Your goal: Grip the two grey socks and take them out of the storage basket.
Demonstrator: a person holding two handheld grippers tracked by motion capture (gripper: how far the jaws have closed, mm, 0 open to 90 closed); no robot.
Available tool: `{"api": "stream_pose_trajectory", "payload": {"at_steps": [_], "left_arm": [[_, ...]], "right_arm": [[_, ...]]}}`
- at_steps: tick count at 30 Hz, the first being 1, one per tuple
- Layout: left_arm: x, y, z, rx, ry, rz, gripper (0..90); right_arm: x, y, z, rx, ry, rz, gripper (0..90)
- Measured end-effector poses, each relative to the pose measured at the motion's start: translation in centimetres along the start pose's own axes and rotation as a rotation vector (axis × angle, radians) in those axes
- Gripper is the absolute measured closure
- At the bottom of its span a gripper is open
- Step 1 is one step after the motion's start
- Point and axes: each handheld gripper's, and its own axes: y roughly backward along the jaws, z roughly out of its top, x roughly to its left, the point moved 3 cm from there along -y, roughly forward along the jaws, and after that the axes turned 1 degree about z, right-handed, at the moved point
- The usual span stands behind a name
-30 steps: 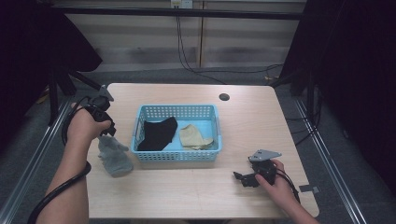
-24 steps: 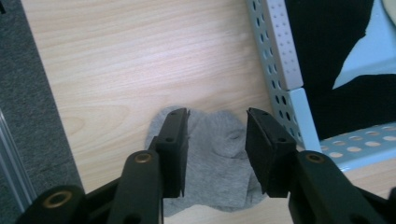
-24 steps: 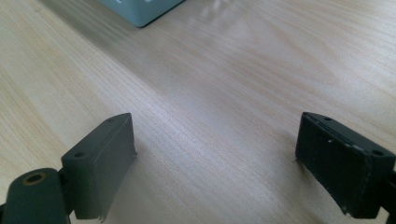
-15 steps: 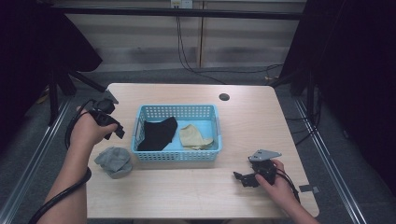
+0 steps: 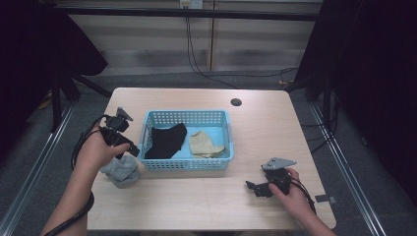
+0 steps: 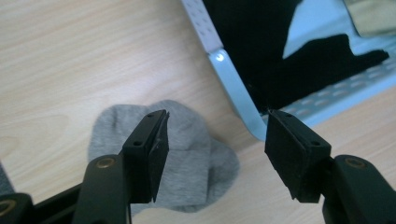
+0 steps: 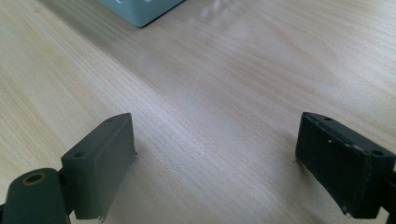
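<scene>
- Light wooden table [image 5: 206, 206] in a dim room with dark curtains at the sides, a blue basket [image 5: 187, 164] in the middle with a black cloth [image 5: 166, 140] and a tan cloth [image 5: 205, 143] inside.
- The grey sock [image 5: 122, 171] lies crumpled on the table just left of the basket's near-left corner, right below the left gripper [image 5: 129, 147].
- That gripper's jaws have just been opening; they stand apart with nothing pinched, sock beneath them.
- Right gripper [image 5: 255, 188] rests near the table's near-right edge, jaws wide apart, empty.

No readable text, label or number appears on anything (the basket [image 5: 187, 164] included).
</scene>
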Motion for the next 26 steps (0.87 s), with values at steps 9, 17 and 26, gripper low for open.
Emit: {"api": "stream_pose_trajectory", "payload": {"at_steps": [9, 17, 26], "left_arm": [[-2.0, -1.2, -1.4, -0.009, -0.044, -0.029, 38.3], [-4.7, -3.1, -3.0, -0.042, -0.062, -0.080, 37.0], [-6.5, -3.8, -3.9, -0.069, -0.075, -0.083, 34.5]], "right_arm": [[0.0, -0.1, 0.1, -0.002, 0.001, 0.000, 11.2], [0.0, -0.1, 0.1, -0.001, 0.001, 0.000, 11.2], [0.0, -0.1, 0.0, -0.003, 0.003, -0.001, 11.2]]}}
